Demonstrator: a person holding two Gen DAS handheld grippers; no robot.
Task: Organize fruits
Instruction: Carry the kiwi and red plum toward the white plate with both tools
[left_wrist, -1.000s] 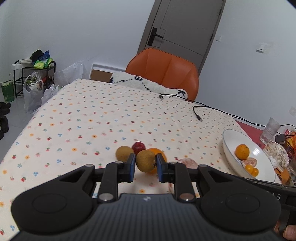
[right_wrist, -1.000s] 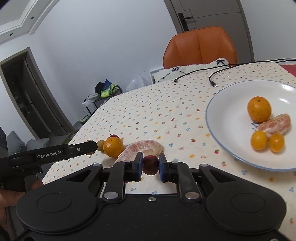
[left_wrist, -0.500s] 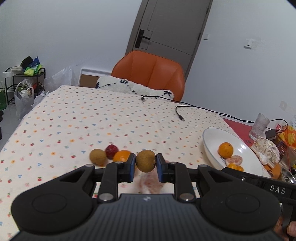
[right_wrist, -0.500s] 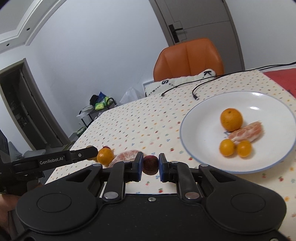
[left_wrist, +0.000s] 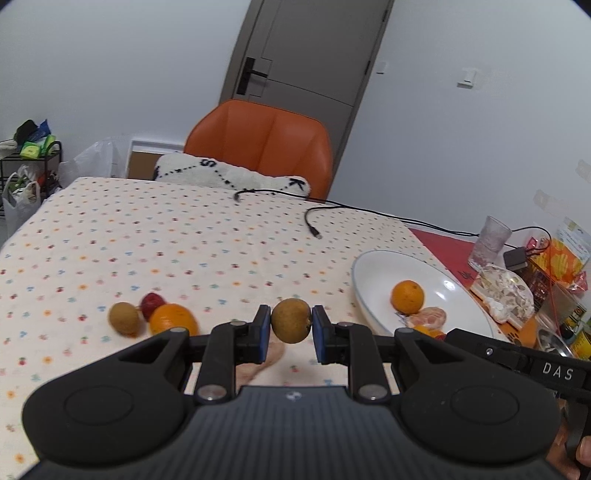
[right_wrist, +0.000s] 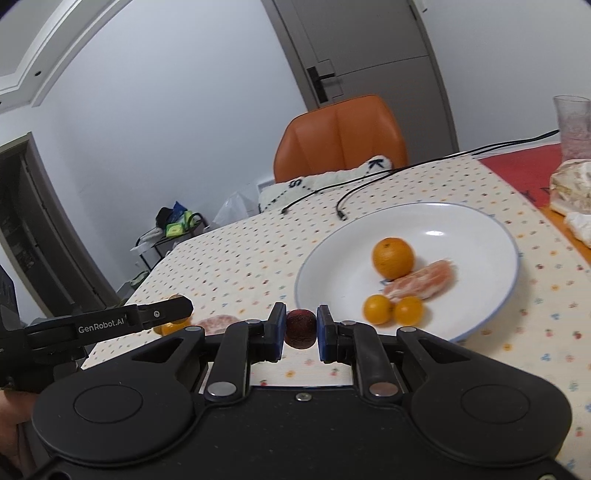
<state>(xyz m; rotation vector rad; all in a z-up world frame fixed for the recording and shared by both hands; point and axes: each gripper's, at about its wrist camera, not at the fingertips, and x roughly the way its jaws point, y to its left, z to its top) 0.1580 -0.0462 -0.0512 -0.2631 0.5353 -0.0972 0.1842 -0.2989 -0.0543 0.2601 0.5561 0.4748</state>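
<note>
Gripping a round brown fruit (left_wrist: 291, 320) (no long axis), left hand-held gripper (left_wrist: 288, 334); right hand-held gripper (right_wrist: 300, 334) clamps a dark red fruit (right_wrist: 301, 328).

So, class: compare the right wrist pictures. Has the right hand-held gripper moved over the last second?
Yes. The right hand-held gripper, shut on a dark red fruit, has moved toward the white plate, whose near rim now lies beside its fingertips.

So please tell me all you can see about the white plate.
The white plate is round and shallow, with a thin blue line on its rim, and looks like glazed ceramic. It lies flat on the dotted tablecloth. In it are one orange, a peeled citrus piece and two small orange fruits. No gripper touches it.
</note>
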